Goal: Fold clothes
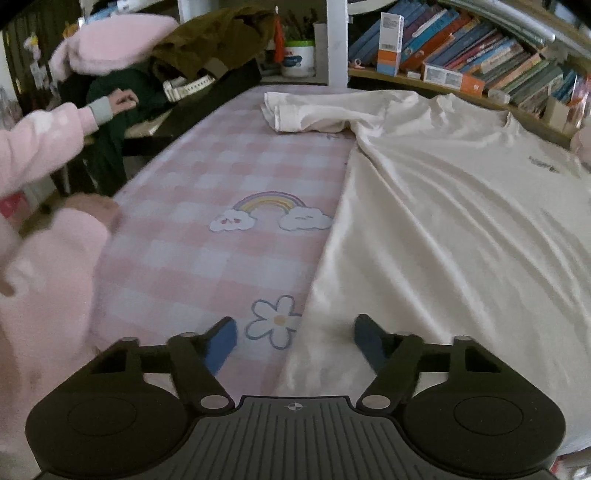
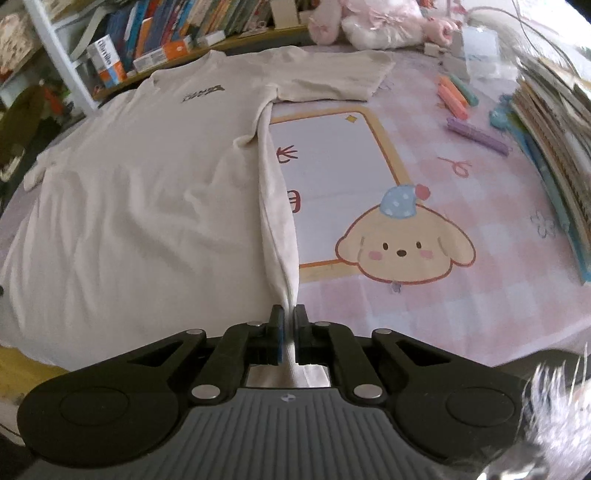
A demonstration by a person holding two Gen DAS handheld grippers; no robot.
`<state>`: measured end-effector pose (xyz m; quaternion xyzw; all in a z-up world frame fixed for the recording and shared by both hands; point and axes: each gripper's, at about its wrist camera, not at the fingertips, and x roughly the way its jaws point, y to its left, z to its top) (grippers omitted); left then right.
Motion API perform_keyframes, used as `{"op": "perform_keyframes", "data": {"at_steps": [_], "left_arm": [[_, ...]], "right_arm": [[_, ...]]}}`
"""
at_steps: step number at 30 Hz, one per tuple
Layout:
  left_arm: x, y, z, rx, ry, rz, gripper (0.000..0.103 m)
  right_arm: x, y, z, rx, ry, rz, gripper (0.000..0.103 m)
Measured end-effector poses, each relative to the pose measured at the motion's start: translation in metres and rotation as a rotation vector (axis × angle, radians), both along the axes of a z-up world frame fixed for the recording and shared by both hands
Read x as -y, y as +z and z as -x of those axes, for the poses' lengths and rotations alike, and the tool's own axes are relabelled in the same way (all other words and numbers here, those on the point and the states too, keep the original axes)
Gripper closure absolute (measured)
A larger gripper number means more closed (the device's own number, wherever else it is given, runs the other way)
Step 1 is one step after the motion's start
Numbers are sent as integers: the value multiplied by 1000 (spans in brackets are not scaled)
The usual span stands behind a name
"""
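A cream T-shirt [image 1: 443, 206] lies spread on the pink checked table cover [image 1: 207, 236], front up, with a small dark logo on the chest. In the right wrist view the shirt [image 2: 147, 192] fills the left half. My right gripper [image 2: 289, 325] is shut on the shirt's near right hem corner, and the side edge is pulled up into a ridge running toward the sleeve [image 2: 332, 77]. My left gripper [image 1: 295, 339] is open and empty, low over the shirt's near left edge, with one finger over the cover and one over the cloth. The left sleeve [image 1: 303, 114] lies bunched at the far end.
Shelves of books [image 1: 480, 55] line the far edge. A stack of books [image 2: 554, 147], markers [image 2: 458, 96] and a purple pen [image 2: 476, 134] lie on the right of the table, plush toys [image 2: 376, 22] at the back. A person in pink sleeves [image 1: 40, 147] is at the left.
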<state>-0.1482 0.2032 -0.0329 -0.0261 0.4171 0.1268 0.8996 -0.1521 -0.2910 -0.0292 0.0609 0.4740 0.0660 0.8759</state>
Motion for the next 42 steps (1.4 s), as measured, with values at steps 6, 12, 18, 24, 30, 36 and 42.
{"op": "perform_keyframes", "data": {"at_steps": [6,12,18,24,30,36,42], "left_arm": [[7,3,-1,-17,-34,43,71],[6,3,-2,-28,-36,37,67],[16,14,-4,2,-55,-40,62],[49,30,-11,81,-133,-74,35],[84,35,-18,96,-226,-84,17],[107,33,-32,94,-301,-49,8],[122,28,-60,72,-438,-59,8]], "right_arm": [[-3,-1,0,17,24,52,98],[-4,-1,0,24,32,69,98],[-7,1,2,30,36,81,86],[-13,13,3,101,8,108,49],[-23,23,4,173,-35,150,21],[-35,26,3,201,-80,191,14],[-50,21,-14,173,-194,164,14]]}}
